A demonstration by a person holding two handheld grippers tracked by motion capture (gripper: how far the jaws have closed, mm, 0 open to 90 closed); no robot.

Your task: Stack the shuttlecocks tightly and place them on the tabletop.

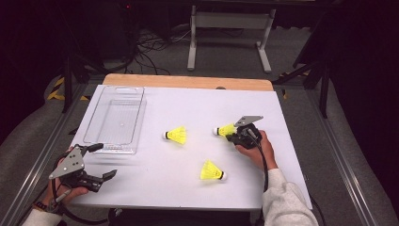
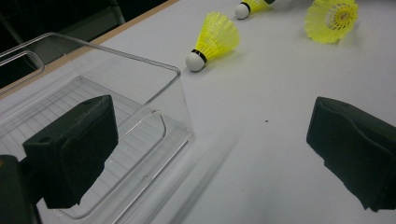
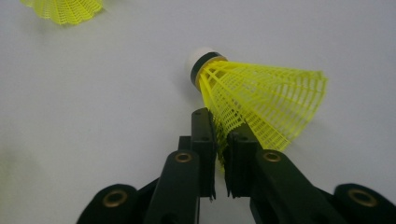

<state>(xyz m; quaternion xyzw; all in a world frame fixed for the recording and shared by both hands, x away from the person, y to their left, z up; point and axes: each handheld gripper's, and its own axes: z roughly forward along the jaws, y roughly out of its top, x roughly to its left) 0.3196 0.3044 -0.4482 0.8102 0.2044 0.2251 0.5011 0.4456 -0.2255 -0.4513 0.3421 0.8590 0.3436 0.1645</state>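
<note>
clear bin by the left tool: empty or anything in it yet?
Empty. The clear bin shows only its ribbed floor, and all three yellow shuttlecocks lie out on the white table, one pinched by the right tool.

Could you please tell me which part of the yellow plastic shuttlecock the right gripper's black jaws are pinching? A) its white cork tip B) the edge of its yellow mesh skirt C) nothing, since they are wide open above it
B: in the right gripper view the right gripper has its jaws closed on the skirt edge of the yellow plastic shuttlecock, whose white tip points away.
</note>
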